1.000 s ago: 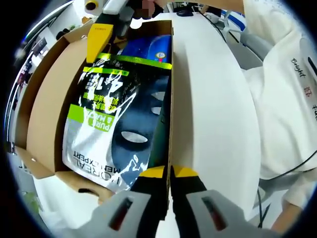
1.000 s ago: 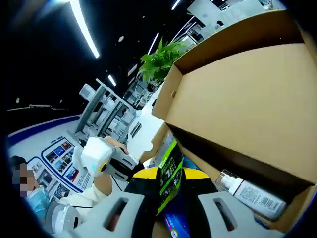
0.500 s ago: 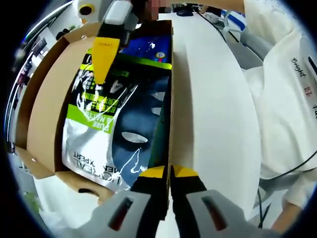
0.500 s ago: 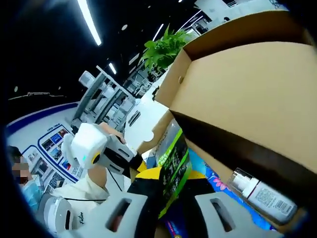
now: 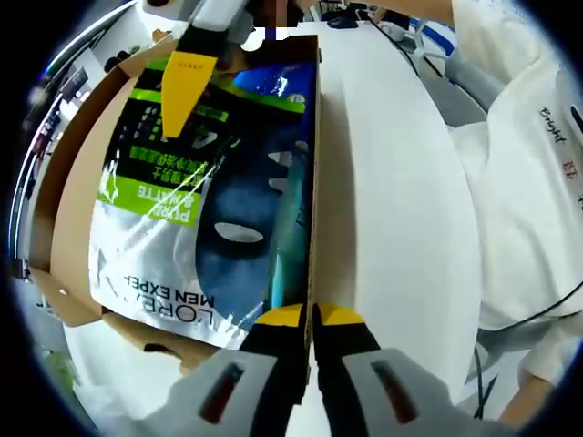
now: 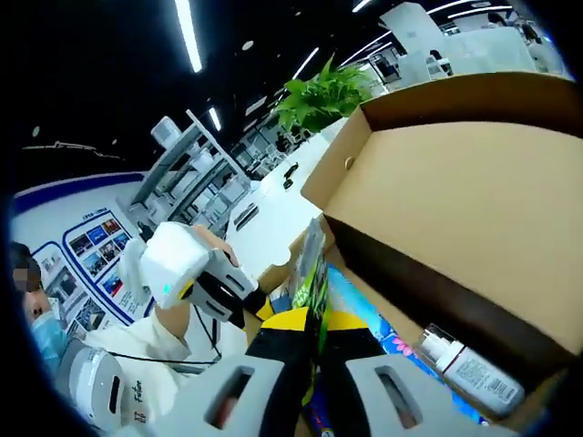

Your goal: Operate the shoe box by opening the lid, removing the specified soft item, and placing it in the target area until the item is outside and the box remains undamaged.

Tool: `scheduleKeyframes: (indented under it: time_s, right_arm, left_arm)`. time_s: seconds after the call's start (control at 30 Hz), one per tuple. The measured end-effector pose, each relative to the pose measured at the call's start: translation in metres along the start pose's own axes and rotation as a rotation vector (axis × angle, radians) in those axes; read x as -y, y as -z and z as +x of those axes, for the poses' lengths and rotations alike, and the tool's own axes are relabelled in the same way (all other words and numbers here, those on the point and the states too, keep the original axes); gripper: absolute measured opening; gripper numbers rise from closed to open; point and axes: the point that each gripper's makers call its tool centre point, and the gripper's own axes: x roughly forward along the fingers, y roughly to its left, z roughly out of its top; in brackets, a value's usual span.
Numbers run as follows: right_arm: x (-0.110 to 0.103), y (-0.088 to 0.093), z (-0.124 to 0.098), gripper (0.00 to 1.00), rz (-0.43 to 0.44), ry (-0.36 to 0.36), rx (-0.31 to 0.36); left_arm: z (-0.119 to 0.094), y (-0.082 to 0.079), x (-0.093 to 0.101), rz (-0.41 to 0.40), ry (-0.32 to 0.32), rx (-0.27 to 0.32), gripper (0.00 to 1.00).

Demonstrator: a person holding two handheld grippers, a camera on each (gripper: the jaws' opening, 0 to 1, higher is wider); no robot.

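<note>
Grey gripper bodies, black fingers with yellow tips; white lettered sleeve.

silver/green/dark blue pouch, brown cardboard box, white table.

You work at a white table under a dark ceiling with strip lights; a green plant stands behind.
</note>
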Motion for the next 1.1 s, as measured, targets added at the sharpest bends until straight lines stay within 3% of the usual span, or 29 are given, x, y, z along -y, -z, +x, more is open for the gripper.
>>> scheduleKeyframes:
  time_s: [0.33,0.8,0.93,1.1]
  right_arm:
    - [0.002,-0.010,-0.033,0.00,-0.013,0.009,0.019]
    - [-0.011,-0.018,-0.078,0.00,-0.011,-0.027,0.114]
    - [-0.018,-0.014,-0.087,0.00,-0.021,-0.041,0.122]
    - [-0.011,-0.004,-0.098,0.00,-0.017,-0.023,0.096]
  left_arm:
    - [0.000,0.000,0.000,-0.003,0.002,-0.001,0.03]
    - [0.000,0.000,0.000,-0.002,0.004,0.000,0.03]
    - [0.000,0.000,0.000,-0.005,0.005,-0.001,0.03]
    - [0.000,0.000,0.000,-0.011,0.008,-0.007,0.03]
